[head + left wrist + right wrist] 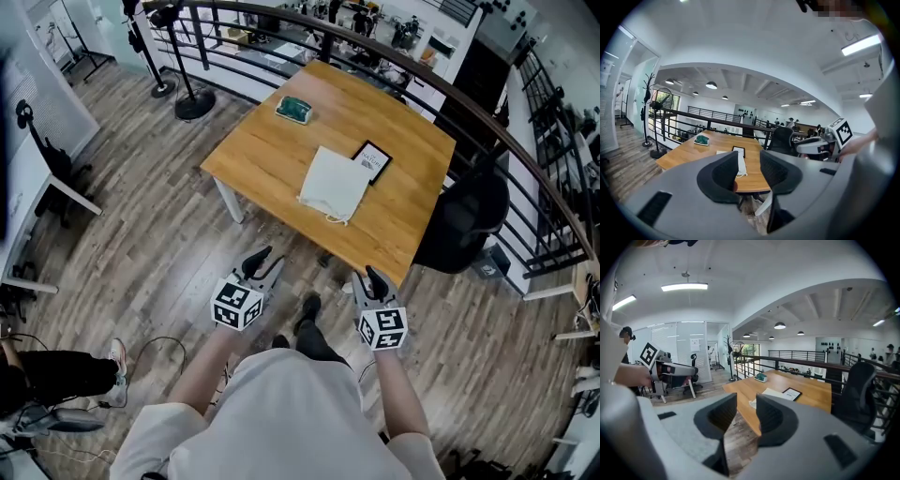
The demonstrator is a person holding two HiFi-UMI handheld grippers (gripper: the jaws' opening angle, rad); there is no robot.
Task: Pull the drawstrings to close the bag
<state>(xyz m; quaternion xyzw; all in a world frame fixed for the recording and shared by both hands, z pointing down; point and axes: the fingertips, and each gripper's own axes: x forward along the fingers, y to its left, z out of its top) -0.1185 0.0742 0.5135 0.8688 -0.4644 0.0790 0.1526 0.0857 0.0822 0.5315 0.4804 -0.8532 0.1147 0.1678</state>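
While the person stands on the wooden floor (150, 244) short of the tabletop (272, 150), the head view shows the left tongs (262, 262) and the right tongs (372, 278) held low in front of the body, well apart from each other and both clear of the tabletop's near corner. A white bag (334, 183) lies flat near the middle of the tabletop, its drawstring (336, 219) looping out at the end towards the person. Just beside the bag's far right corner lies a black-framed card (372, 161), and a green object (293, 110) sits well apart at the far left. A black office chair (464, 220) stands by the right edge of the tabletop, with a dark railing (412, 70) curving behind.

From the left gripper view, the left tongs (749, 171) stand apart with a narrow gap and nothing between them. The bag (741, 165) shows far off through that gap, lying on the tabletop. The right tongs appear at the right, held in a hand.

From the right gripper view, the right tongs (746, 416) are likewise parted and empty, with only floor and the tabletop's edge seen between them. The bag (771, 393) lies beyond, the card just past it, and the left tongs show at the far left
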